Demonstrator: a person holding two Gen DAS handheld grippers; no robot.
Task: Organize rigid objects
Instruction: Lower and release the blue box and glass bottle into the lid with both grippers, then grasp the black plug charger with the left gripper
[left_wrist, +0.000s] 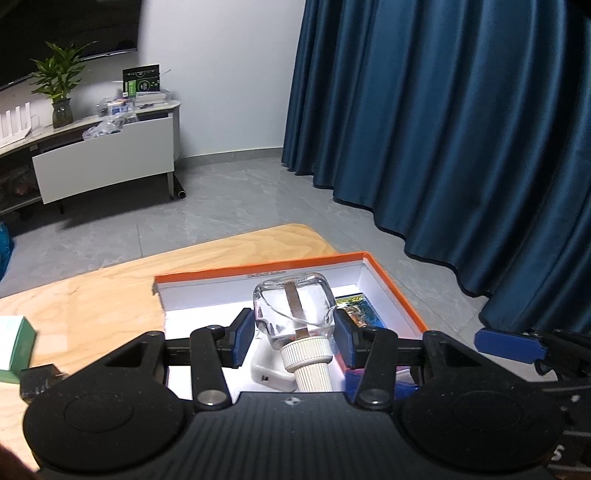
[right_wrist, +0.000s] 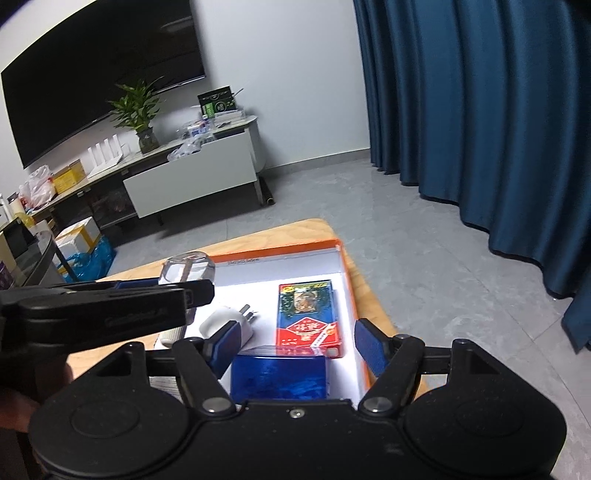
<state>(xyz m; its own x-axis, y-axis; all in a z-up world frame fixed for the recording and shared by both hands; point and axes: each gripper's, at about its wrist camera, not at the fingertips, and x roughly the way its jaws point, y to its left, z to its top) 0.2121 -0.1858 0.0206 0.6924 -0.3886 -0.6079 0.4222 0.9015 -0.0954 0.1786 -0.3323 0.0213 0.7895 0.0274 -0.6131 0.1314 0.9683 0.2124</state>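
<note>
Placing step: left tongs (left_wrist: 293, 341) clamped on glass bottle (left_wrist: 295, 314) above orange box (left_wrist: 399, 291). Right tongs (right_wrist: 297, 345) wide, empty. Next, likely: lower, release beside charger (right_wrist: 225, 325).

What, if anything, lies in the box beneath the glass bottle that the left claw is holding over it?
The white charger plug lies on the box floor right under the glass bottle in the left claw; the card pack lies farther right.

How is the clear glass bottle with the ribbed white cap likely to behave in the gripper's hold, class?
The glass bottle looks smooth and rounded, so it may slip between the left gripper pads. Thick glass probably makes it heavy for its size and breakable if dropped. Its ribbed cap would likely offer a surer grip.
</note>
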